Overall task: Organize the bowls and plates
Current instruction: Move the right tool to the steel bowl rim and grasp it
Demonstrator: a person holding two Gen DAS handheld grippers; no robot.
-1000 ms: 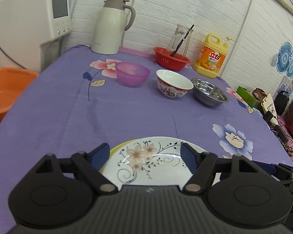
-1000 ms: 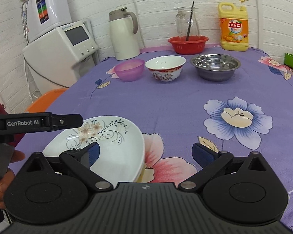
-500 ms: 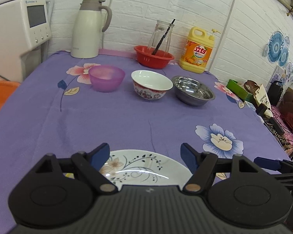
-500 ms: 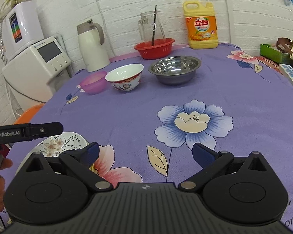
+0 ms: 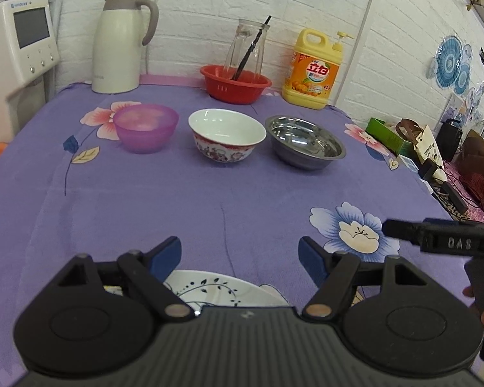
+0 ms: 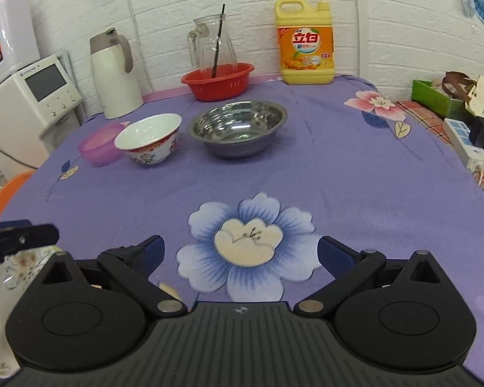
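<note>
A white plate with a black vine pattern lies on the purple cloth near the front edge, just under my left gripper, which is open and holds nothing. In the right wrist view the same plate shows at the lower left. My right gripper is open above a blue printed flower, empty. Further back stand three bowls in a row: a purple plastic bowl, a white china bowl with a red pattern and a steel bowl.
Along the back wall stand a white thermos jug, a red basket holding a glass jug, and a yellow detergent bottle. A white appliance stands left of the table. Boxes, bags and a power strip lie past the right edge.
Both grippers have drawn off to the right of the plate. It now shows only at the bottom of the left wrist view and the lower left corner of the right wrist view.
</note>
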